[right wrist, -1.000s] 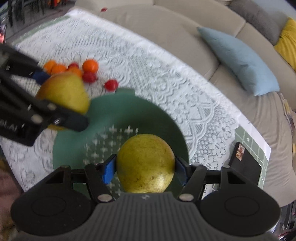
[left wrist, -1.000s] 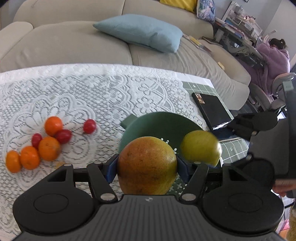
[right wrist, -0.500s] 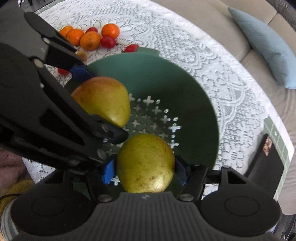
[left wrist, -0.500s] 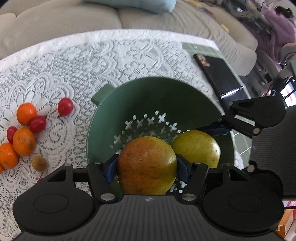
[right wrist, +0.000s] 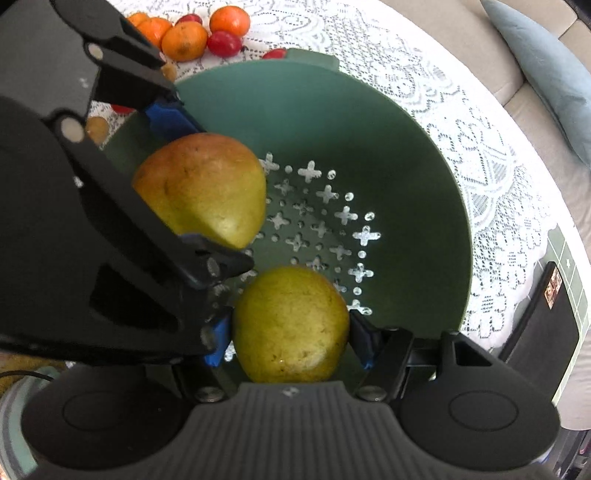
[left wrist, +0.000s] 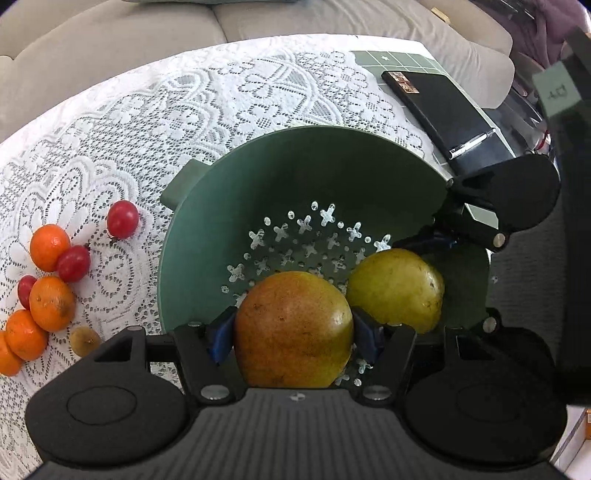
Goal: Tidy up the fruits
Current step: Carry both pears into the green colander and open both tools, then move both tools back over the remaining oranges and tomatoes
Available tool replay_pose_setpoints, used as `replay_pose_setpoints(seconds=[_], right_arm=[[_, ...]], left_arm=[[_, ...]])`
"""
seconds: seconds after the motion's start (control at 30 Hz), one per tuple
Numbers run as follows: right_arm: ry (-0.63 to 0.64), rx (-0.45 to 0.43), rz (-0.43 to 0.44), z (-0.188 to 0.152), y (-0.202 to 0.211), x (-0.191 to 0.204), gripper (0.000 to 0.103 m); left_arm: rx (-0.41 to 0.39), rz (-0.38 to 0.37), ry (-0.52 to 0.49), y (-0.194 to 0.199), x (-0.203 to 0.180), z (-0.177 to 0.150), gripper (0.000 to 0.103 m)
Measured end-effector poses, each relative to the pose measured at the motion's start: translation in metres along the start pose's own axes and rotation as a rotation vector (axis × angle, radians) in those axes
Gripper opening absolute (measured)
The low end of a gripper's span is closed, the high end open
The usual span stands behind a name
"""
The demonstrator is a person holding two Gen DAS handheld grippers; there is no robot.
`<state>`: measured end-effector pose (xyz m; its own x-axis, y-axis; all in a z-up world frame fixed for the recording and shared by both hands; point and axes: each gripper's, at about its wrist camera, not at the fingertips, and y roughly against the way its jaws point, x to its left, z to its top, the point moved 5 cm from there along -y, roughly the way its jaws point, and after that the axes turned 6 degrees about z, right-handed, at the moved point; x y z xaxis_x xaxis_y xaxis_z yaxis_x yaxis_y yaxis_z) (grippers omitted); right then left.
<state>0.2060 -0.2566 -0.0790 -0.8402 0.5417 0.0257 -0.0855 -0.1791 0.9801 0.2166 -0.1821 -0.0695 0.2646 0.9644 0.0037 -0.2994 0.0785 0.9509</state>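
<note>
My left gripper (left wrist: 293, 332) is shut on a reddish-orange pear (left wrist: 293, 328), held inside the green colander (left wrist: 314, 166) above its perforated bottom. My right gripper (right wrist: 290, 338) is shut on a yellow-green pear (right wrist: 291, 325), also down inside the colander (right wrist: 388, 122). The two pears hang side by side: the yellow-green pear (left wrist: 397, 290) shows right of the reddish one in the left wrist view, and the reddish pear (right wrist: 201, 188) with the left gripper (right wrist: 192, 177) shows at upper left in the right wrist view. Several small oranges (left wrist: 50, 247) and red fruits (left wrist: 122, 219) lie on the lace cloth left of the colander.
A white lace tablecloth (left wrist: 184, 103) covers the round table. A black case (left wrist: 443, 110) lies on a green grid mat (left wrist: 395, 59) at the table's right edge. A beige sofa (left wrist: 110, 33) stands behind, with a blue cushion (right wrist: 546, 66) on it. A small brownish fruit (left wrist: 85, 341) lies near the oranges.
Both grippers have sunk from above the colander's rim down into it, each still holding its pear, and both now point more steeply down.
</note>
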Motion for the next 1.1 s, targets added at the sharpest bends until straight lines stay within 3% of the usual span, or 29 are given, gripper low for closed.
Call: replay_pose_setpoints(seconds=[0.3,0.43,0.8,0.93,1.1], right_arm=[[-0.004,0.009,0.002,-0.001,0.001,-0.001,0.063],[-0.014,-0.006,0.004,0.001,0.003,-0.006,0.075],[-0.001,-0.026,-0.020,0.005,0.015,0.004,0.082],[-0.038,-0.076,-0.059,0.012,0.035,0.010,0.082],[-0.089,-0.201,-0.119,0.025,0.059,0.026,0.083]], left_arm=[[-0.007,0.006,-0.019,-0.001,-0.001,-0.001,0.078],[-0.012,-0.027,0.009,0.005,0.005,0.001,0.082],[-0.063,-0.055,0.003,0.029,0.014,-0.005,0.082],[-0.115,-0.075,-0.001,0.052,0.025,-0.010,0.082],[-0.196,-0.077,0.025,0.081,0.049,-0.020,0.082]])
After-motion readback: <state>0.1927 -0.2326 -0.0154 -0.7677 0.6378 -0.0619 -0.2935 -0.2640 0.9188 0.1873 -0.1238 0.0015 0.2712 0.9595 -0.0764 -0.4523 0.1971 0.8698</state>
